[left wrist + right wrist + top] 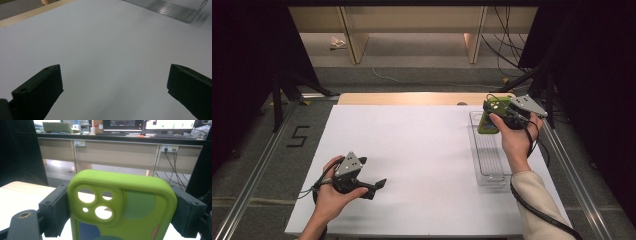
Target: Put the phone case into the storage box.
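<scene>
Gripped across its sides by my right claw, the lime-green silicone phone case needs lowering flat into the clear ribbed plastic tray at six o'clock; my left claw waits open.

Green phone case (right gripper) above clear tray

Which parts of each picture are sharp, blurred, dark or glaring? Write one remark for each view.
High view: white table evenly lit, surroundings dark, clear tray faint. Left gripper view: tray smeared with glints; left gripper jaws dark, soft shadows beneath. Right gripper view: green phone case in the right gripper slightly soft, monitors behind glaring.
</scene>
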`<state>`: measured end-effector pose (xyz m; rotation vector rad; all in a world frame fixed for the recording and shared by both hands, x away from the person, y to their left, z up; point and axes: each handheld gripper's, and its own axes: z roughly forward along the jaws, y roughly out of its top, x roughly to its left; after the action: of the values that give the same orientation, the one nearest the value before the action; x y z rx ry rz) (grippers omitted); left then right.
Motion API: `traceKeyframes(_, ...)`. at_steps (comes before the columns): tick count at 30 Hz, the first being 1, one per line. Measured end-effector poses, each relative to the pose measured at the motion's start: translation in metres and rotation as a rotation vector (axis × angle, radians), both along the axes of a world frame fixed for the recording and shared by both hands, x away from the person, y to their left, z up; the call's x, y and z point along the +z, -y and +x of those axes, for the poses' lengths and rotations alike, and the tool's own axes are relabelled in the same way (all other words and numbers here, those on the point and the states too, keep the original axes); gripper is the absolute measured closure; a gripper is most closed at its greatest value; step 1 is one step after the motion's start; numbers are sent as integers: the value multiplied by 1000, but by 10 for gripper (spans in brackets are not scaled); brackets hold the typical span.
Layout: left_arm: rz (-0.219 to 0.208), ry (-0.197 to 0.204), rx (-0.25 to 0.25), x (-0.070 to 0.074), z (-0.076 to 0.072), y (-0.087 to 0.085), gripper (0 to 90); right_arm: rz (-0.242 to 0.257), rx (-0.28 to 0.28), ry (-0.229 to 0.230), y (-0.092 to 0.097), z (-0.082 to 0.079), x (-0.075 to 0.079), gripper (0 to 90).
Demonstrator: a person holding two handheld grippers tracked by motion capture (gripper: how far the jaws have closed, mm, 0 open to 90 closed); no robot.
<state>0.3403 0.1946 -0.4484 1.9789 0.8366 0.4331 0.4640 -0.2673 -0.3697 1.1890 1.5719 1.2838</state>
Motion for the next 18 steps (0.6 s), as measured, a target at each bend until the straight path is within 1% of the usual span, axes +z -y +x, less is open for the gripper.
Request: traceKeyframes(18, 1, 1, 0, 0, 0, 0, 0, -14, 1, -7, -4, 11, -1, 166)
